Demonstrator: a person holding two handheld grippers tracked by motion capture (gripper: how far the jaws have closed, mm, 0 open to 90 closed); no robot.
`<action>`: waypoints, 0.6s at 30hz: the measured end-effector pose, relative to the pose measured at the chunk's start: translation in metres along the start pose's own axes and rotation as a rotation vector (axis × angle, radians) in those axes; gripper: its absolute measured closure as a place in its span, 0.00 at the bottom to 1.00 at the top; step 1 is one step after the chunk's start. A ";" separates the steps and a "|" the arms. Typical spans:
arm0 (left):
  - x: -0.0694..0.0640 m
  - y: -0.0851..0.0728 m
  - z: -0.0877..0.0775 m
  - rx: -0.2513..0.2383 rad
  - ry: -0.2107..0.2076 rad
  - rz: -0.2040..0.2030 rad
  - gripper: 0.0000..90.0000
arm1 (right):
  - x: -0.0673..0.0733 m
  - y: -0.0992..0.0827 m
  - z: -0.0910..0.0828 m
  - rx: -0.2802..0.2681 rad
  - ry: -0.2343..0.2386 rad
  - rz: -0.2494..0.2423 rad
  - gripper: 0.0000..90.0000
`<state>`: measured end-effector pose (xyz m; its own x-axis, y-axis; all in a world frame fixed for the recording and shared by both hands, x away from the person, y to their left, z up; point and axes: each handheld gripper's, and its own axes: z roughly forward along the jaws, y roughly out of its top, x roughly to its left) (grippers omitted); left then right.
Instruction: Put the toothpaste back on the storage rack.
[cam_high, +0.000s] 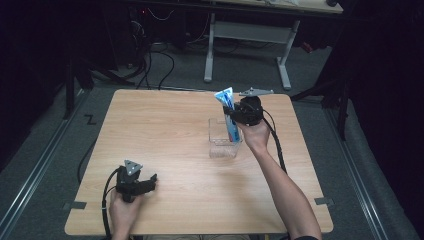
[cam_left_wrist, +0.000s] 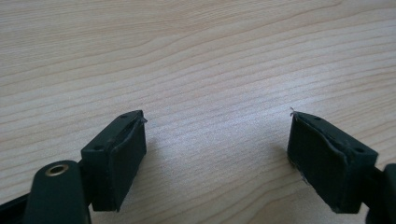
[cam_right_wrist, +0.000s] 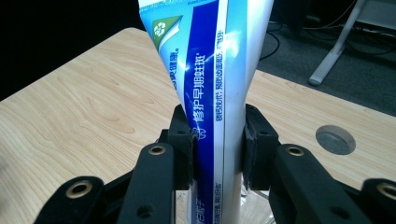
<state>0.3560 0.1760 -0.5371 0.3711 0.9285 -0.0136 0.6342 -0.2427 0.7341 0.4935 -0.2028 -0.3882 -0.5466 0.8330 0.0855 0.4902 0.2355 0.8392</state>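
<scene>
toothpaste tube (cam_right_wrist: 212, 88) is the thing in hand, blue and white, clamped upright in the right claw (cam_right_wrist: 217, 140) over a clear plastic bin (cam_high: 223, 142) near the middle-right of the worktop (cam_high: 165, 130).

going from the left: in the high view the left claw (cam_high: 150, 181) sits low at the worktop's near-left corner, gripped by the person's left hand (cam_high: 122, 207), which is partly cut off by the bottom edge. its cable loops off the worktop edge. from above the jaws are too small to judge, but the left gripper view shows them standing wide apart over bare wood grain, with nothing between them; their outer parts run out of the picture at both lower corners.

further right, the bin is hard to make out against the wood, being see-through; only its rim and ribbed walls catch light. the tube's lower end stands inside it, though whether it touches the bottom i cannot tell, since the right hand (cam_high: 256, 136) and the claw body cover that part.

in the right gripper view both pads press the tube's sides at its narrow waist, pinching it. the tube's crimped top is cut off by the upper edge, and its cap end is hidden below the jaws. the printing is partly legible, the smaller lines blurred.
</scene>
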 end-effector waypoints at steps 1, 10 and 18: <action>0.000 0.000 0.000 0.000 0.000 0.000 0.22 | 0.000 0.000 0.000 0.001 0.001 0.001 0.77; 0.000 0.000 0.000 0.000 0.000 0.000 0.22 | -0.001 -0.007 0.001 0.018 -0.003 -0.002 0.77; 0.000 0.000 0.000 0.000 0.000 -0.001 0.22 | -0.004 -0.013 -0.003 0.038 0.003 0.013 0.76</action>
<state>0.3560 0.1760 -0.5371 0.3704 0.9288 -0.0147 0.6346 -0.2415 0.7341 0.4870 -0.2104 -0.3976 -0.5424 0.8344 0.0980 0.5225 0.2437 0.8171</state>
